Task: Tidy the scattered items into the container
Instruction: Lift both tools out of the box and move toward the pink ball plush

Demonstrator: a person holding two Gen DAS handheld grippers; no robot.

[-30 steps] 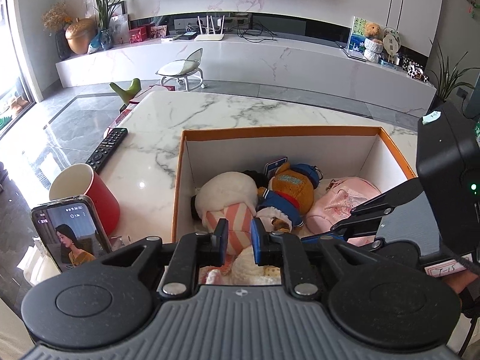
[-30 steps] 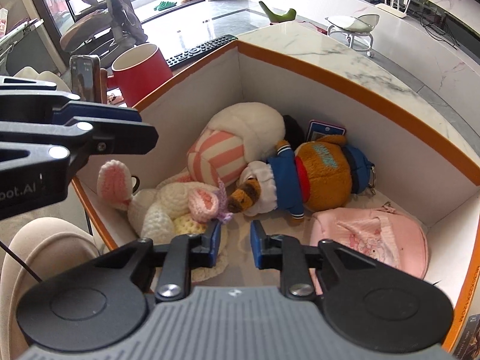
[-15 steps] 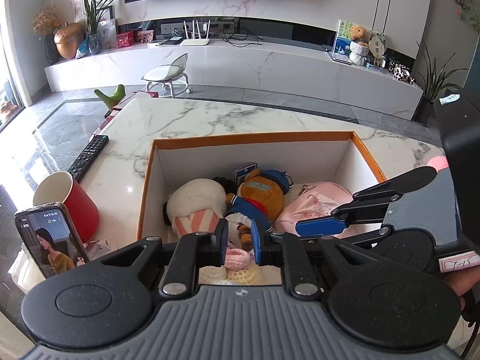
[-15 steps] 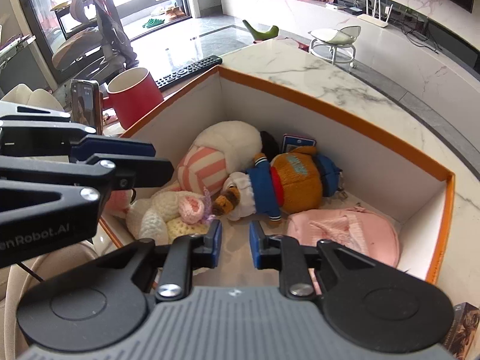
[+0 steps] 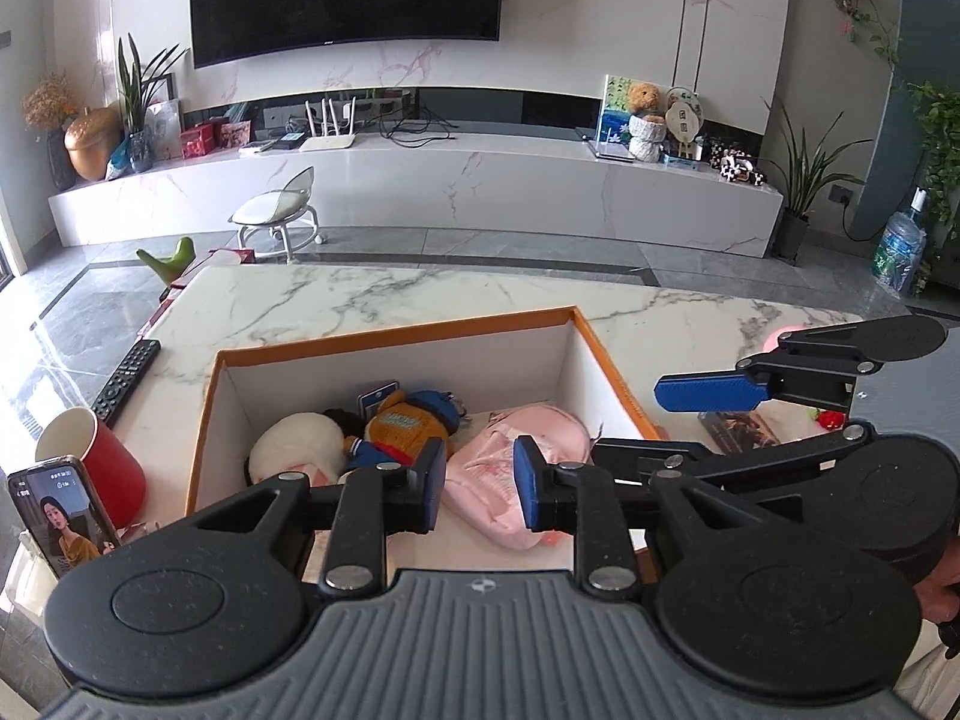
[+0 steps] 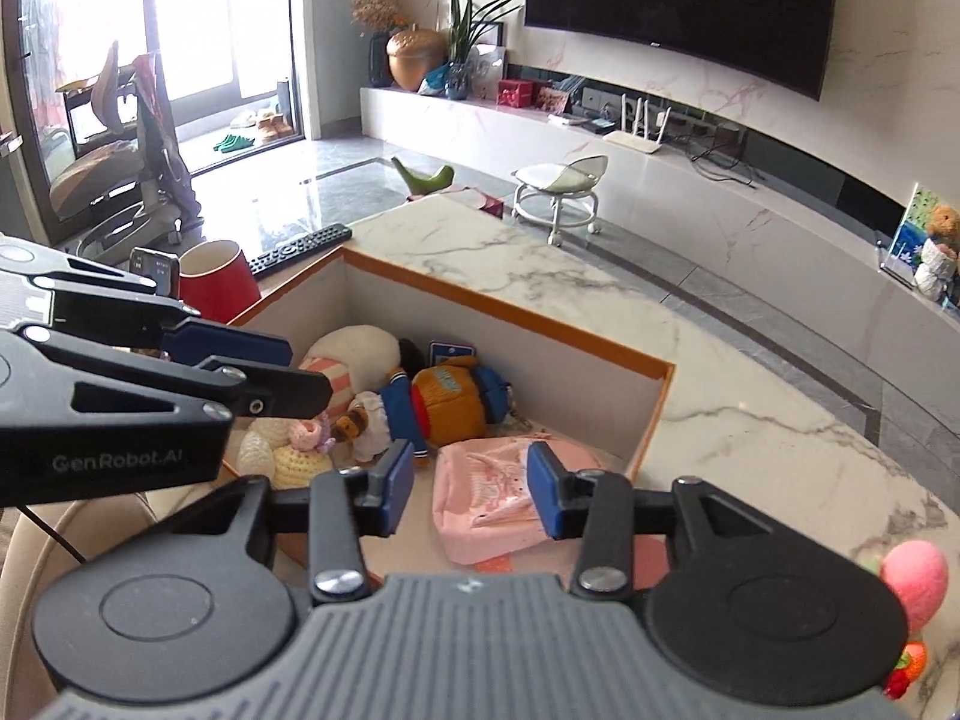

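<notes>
Both grippers have lifted back off the box [image 5: 606, 360] since a second ago, jaws just opening with nothing between them: left gripper [image 5: 479, 483] and right gripper [image 6: 471, 492] released, empty. Box holds the plush doll [image 6: 444, 396], pink pouch [image 6: 492, 495] and crochet toy [image 6: 288, 450]. Next pick looks like the pink toy [image 6: 915, 576] at 4 o'clock on the table [image 6: 750, 420]; approach wide open, clear the rim.

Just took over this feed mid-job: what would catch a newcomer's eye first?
The orange-rimmed box on the marble table, holding soft toys and a pink pouch. Both grippers hover over it, holding nothing. A pink plush lies outside the box, at the right wrist view's lower right.
</notes>
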